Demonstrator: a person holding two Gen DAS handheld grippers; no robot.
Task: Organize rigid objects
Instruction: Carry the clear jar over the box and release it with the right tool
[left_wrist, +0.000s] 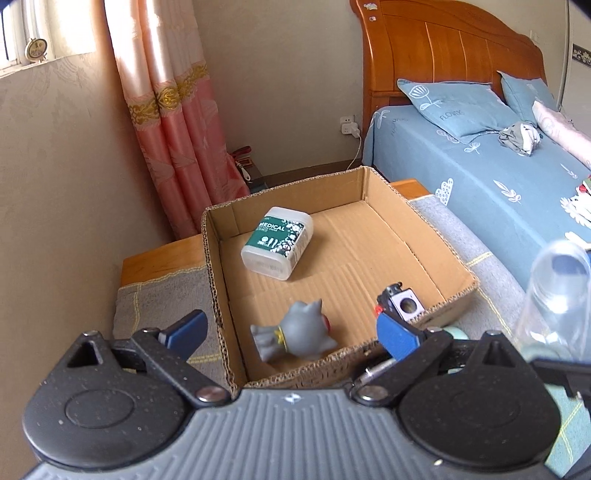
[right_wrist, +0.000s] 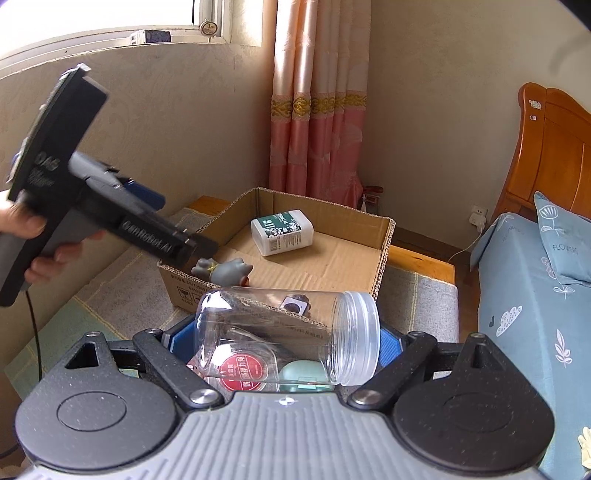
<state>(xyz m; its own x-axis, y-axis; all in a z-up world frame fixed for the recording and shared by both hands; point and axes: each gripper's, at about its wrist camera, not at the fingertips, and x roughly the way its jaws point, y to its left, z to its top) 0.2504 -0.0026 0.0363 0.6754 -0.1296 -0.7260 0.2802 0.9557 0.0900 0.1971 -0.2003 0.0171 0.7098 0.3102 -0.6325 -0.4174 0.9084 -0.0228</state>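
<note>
The cardboard box (left_wrist: 369, 236) sits on the grey-matted desk (right_wrist: 122, 280) beside the bed (left_wrist: 480, 184), and three things already lie in it: a white medical bottle (left_wrist: 277, 243) on its side toward the far left, a grey toy figure (left_wrist: 299, 328) against the near wall, and a small black-and-white gadget (left_wrist: 402, 304) at the near right corner.

The left claw (left_wrist: 291, 330) hangs above the near edge of the box with its blue pads spread wide and nothing between them; the toy lies below, untouched.

The right claw (right_wrist: 284, 341) grips a clear plastic jar (right_wrist: 288, 336) crosswise, bottom to the left and open threaded mouth to the right, held in the air just near of the box. Through the jar, a red-labelled round item (right_wrist: 245, 369) and a pale green object (right_wrist: 303, 373) show on the desk near the box.

By my reading, the sorting is about halfway: three things are boxed, the jar is next to go in, and at least the two pieces on the desk remain.
</note>
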